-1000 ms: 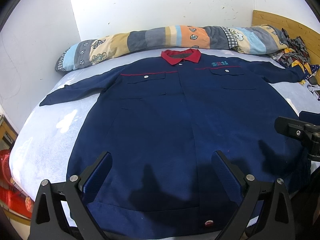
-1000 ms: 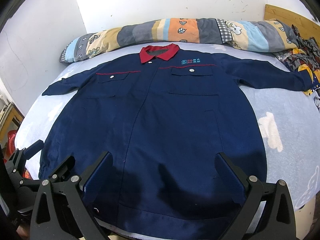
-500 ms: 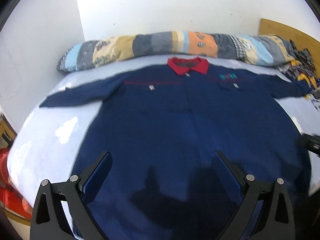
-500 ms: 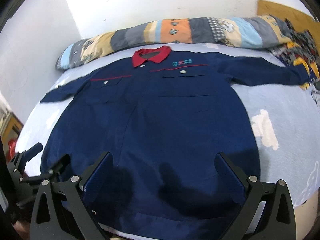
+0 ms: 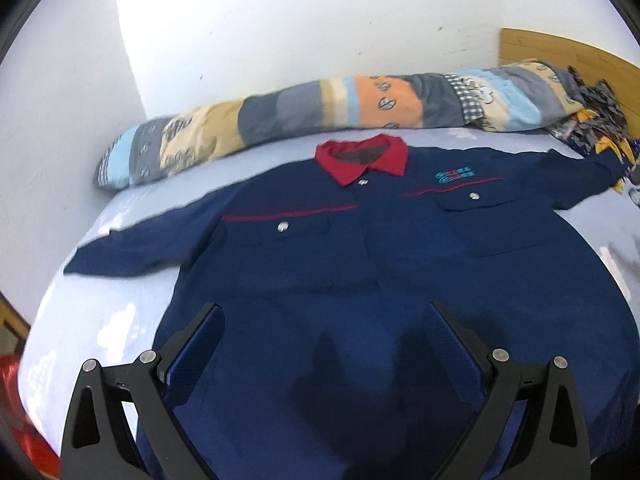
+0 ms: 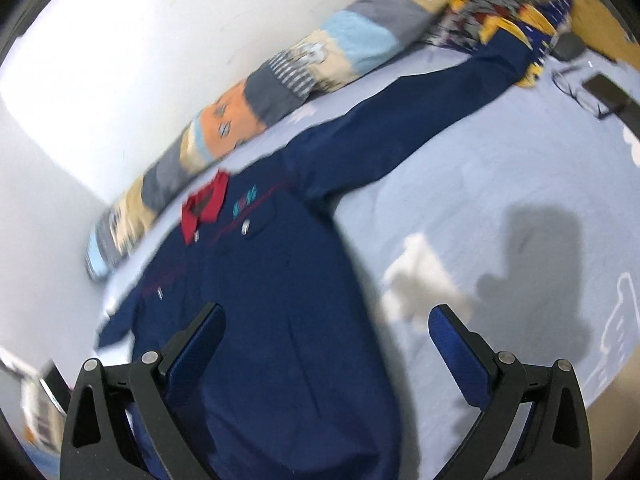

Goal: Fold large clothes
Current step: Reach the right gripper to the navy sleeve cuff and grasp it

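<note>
Both views were motion-blurred, the right wrist one badly and tilted, so chest logo text and pocket details could not be read. The jacket hem was cut off behind the gripper bodies in both views.

Left wrist view, left to right: something red (image 5: 24, 420) at the far-left edge, blurred, unidentifiable. Pale blue bed sheet (image 5: 100, 320) under everything. Navy work jacket (image 5: 380, 280) lay flat and face up on the bed, red collar (image 5: 362, 158) at the far side, one sleeve stretched left (image 5: 132, 252), the other running right, its cuff hard to make out against a dark patterned cloth pile (image 5: 588, 128). Long patchwork bolster (image 5: 320, 104) lay along the far wall just beyond the collar. Wooden headboard (image 5: 560, 52) far right. Left gripper (image 5: 324, 340) hung above the jacket's lower front, fingers spread wide, nothing between them.

Right wrist view, left to right: blurred clutter at lower left, unclear. The jacket (image 6: 280, 320) ran diagonally, its sleeve (image 6: 420, 120) reaching up-right to the patterned pile (image 6: 500, 12). A dark flat object and what looked like glasses (image 6: 584, 92) lay on the sheet far right, too blurred to confirm. Right gripper (image 6: 326, 340) was spread wide, empty, over the jacket's right edge and bare sheet (image 6: 520, 160), with a gripper shadow on the sheet.
</note>
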Demonstrator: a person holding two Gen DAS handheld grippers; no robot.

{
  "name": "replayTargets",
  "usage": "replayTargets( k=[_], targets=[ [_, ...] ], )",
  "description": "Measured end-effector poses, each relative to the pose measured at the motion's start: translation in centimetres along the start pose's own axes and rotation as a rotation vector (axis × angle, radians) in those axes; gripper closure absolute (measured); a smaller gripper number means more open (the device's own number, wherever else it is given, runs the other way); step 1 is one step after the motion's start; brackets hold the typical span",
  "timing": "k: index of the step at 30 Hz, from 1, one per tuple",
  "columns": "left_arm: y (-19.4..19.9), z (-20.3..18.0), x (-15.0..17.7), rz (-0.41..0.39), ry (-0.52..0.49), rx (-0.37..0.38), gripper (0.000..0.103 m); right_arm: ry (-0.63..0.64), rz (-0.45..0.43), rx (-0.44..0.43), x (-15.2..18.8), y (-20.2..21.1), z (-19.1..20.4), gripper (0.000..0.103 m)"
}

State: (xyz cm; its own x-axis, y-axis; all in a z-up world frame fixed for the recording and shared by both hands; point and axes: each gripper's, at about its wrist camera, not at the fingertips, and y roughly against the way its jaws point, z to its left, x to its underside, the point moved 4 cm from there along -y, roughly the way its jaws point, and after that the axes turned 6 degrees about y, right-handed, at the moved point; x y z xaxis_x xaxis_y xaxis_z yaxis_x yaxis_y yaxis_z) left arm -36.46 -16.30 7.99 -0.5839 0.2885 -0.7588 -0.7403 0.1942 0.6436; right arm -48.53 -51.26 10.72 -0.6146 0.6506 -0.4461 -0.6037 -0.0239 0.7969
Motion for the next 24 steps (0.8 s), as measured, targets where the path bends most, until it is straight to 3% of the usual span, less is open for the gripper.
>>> replayTargets(
  k=[7,13,15,17,21,24],
  targets=[
    [-1.0,0.4,1.0,0.044,-0.012,0.061,0.003,-0.170,-0.025,-0.024,-6.8,1.1,-8.6,0.001],
    [-2.4,0.4,0.7,0.081,0.009,0.060,0.003,-0.383,-0.128,-0.083,-11.8,0.1,-16.6,0.006],
    [-2.7,0.1,0.9,0.089,0.005,0.054,0.003,-0.417,-0.172,-0.080,-13.4,-0.8,-18.9,0.025],
    [-3.1,-0.1,0.9,0.099,-0.004,0.048,0.003,-0.441,-0.163,-0.063,-14.6,-2.3,-20.4,0.038],
    [-4.1,-0.6,1.3,0.131,-0.013,0.039,0.003,-0.461,-0.178,-0.029,-17.9,-5.4,-23.1,0.046],
    [-4.5,-1.0,1.3,0.152,-0.007,0.037,0.003,-0.493,-0.219,-0.006,-20.1,-6.8,-25.5,0.047]
  ],
)
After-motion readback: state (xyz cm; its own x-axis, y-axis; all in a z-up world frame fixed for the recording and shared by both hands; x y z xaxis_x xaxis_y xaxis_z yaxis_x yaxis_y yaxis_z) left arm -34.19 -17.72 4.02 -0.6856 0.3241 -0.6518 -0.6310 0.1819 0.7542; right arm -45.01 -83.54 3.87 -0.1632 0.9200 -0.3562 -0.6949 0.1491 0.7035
